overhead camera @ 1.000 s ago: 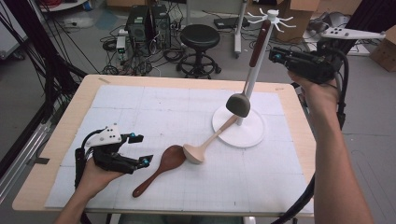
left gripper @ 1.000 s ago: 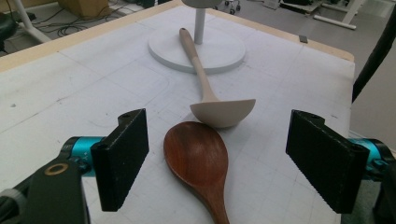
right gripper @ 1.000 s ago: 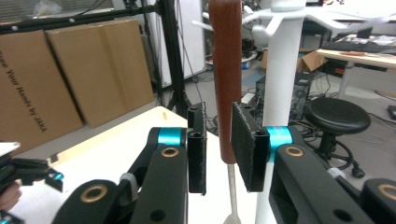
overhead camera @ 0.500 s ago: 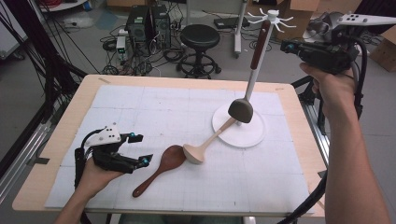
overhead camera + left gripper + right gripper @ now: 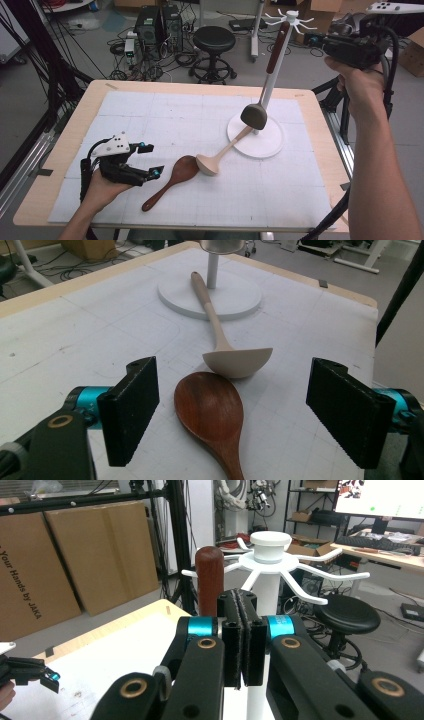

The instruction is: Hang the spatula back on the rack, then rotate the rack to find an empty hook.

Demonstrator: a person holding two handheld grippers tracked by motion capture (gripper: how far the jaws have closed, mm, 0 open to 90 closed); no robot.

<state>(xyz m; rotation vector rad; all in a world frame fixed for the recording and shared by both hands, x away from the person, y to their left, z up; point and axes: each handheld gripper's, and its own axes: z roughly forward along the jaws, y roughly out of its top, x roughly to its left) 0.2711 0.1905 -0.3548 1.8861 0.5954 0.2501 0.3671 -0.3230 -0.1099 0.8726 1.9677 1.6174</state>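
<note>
Left gripper (image 5: 150, 160): we hold it low over the near left of the tabletop (image 5: 165, 107), fingers (image 5: 131, 407) spread wide with nothing pressed between them.
Brown spoon (image 5: 172, 181): it lies flat on the tabletop just right of our left gripper; in the left gripper view its bowl (image 5: 210, 405) sits between the open fingers, which do not touch it.
Pale ladle (image 5: 222, 152): it lies flat, its bowl touching the brown spoon's bowl, its handle running up onto the rack's base.
Rack (image 5: 272, 75): a white pole stands upright on a round white base (image 5: 262, 145) at the right of the tabletop, with hooks spreading out at the top (image 5: 270, 547).
Dark spoon (image 5: 256, 115): it hangs along the pole, its red-brown handle (image 5: 276, 50) up at the hooks and its grey bowl just above the base.
Right gripper (image 5: 327, 44): we hold it raised beside the rack's top, fingers (image 5: 232, 635) pressed together on nothing; in the right gripper view the red-brown handle end (image 5: 209, 587) stands just behind them.
</note>
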